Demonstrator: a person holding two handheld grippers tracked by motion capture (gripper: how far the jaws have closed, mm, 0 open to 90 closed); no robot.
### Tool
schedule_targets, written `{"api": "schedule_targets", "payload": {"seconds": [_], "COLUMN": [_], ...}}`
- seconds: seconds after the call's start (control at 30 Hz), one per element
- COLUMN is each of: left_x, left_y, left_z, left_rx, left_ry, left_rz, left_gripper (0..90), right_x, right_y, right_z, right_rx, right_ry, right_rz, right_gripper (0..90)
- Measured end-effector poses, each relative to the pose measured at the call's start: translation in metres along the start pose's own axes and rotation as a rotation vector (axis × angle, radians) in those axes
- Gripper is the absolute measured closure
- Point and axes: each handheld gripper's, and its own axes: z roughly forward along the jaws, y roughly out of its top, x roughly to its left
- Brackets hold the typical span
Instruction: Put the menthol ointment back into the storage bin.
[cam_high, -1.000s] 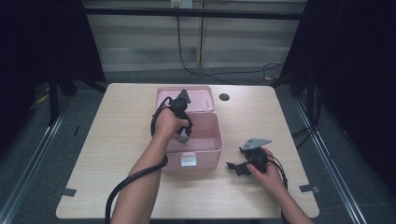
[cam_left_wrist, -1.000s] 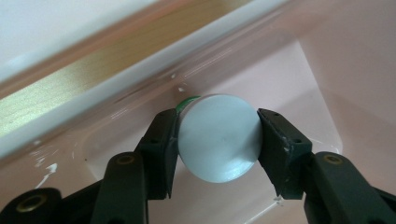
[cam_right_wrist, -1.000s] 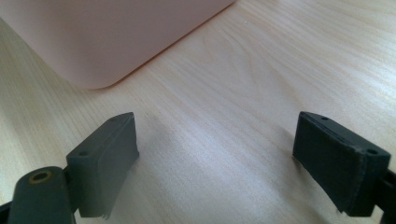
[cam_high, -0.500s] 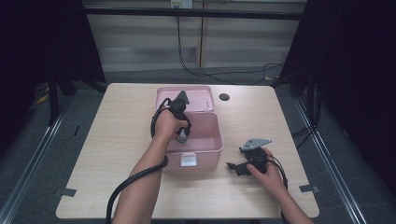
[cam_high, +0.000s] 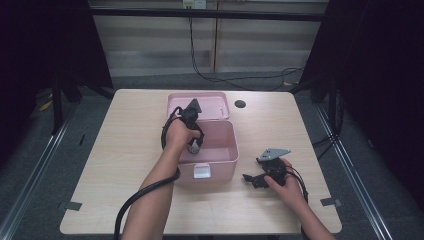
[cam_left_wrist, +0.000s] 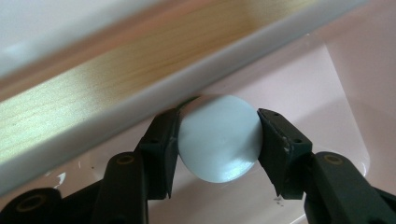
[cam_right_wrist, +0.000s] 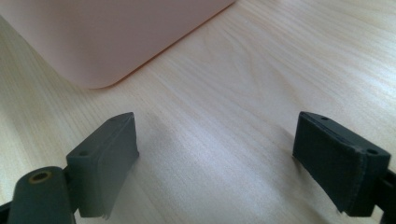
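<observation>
My left gripper (cam_high: 194, 145) had its fingers (cam_left_wrist: 161, 140) clamped on a smooth, probably slippery round white cap (cam_left_wrist: 219, 137) inside the pink box (cam_high: 227, 150) near the tabletop's (cam_high: 125, 150) middle, while my right gripper (cam_high: 257, 179) rested with fingers apart.

Left forearm reaches forward from the bottom edge, wrist bent down, left gripper (cam_high: 192, 145) pointing downward, jaws partly closed and clamped on something round. Right hand (cam_high: 280, 176) lies low, right gripper (cam_high: 251, 180) level, jaws spread wide with nothing between.
</observation>
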Motion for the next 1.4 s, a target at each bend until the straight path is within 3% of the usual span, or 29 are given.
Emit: {"api": "schedule_targets", "payload": {"seconds": [1.4], "left_x": [-0.0018], "left_y": [-0.002], "left_z": [0.0066], "left_rx": [-0.02], "left_ry": [0.009], "left_rz": [0.03], "left_gripper": [47.2], "right_x": [0.0001], "right_y": [-0.0001], "right_z": [-0.0001], "right_rx": [-0.001], "right_ry": [0.001], "right_rz": [0.0], "right_gripper": [13.2]}}
